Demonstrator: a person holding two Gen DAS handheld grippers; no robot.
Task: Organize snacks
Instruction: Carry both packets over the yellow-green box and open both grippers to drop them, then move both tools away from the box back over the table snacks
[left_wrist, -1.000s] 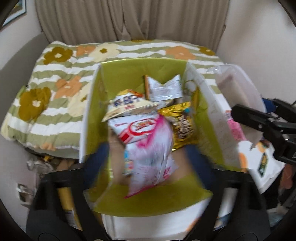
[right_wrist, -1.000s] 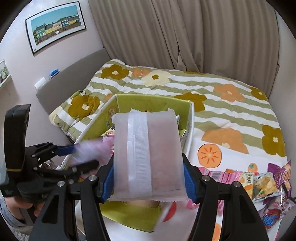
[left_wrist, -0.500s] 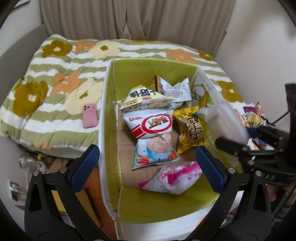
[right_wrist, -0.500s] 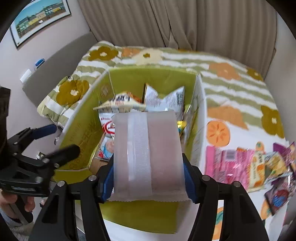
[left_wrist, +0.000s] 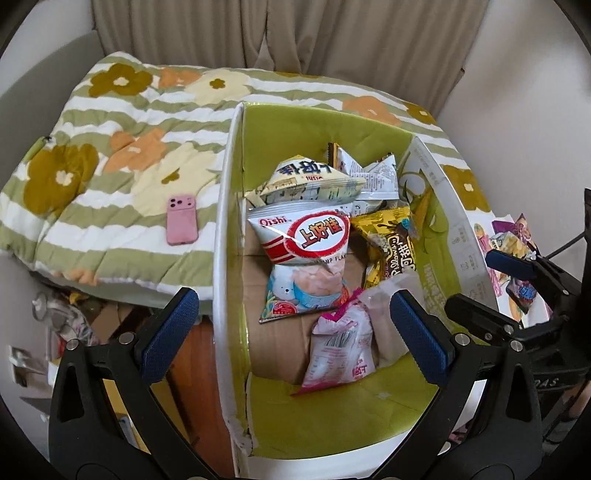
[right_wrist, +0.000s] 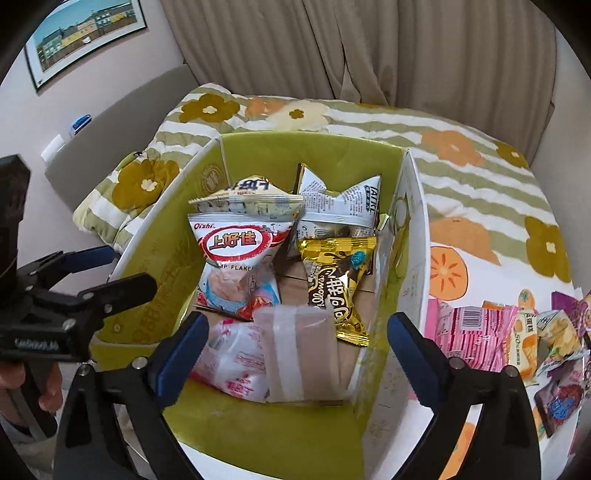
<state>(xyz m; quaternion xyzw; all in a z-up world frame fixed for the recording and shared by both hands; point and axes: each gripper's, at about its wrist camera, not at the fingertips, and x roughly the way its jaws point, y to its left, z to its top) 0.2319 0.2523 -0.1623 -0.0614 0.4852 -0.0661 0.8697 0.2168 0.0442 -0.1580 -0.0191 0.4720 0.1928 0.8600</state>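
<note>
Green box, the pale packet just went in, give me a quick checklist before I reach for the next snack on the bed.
1. Pale packet free of the right gripper, whose jaws are opening: ok, pads clear of it.
2. Pale packet inside the green box: ok, beside the pink packet.
3. Left gripper empty: ok, open.
4. Snacks left on the bed: ok, several right of the box.
5. Room left in the box: ok, cardboard floor shows.
6. Pink phone out of the way: ok.
</note>
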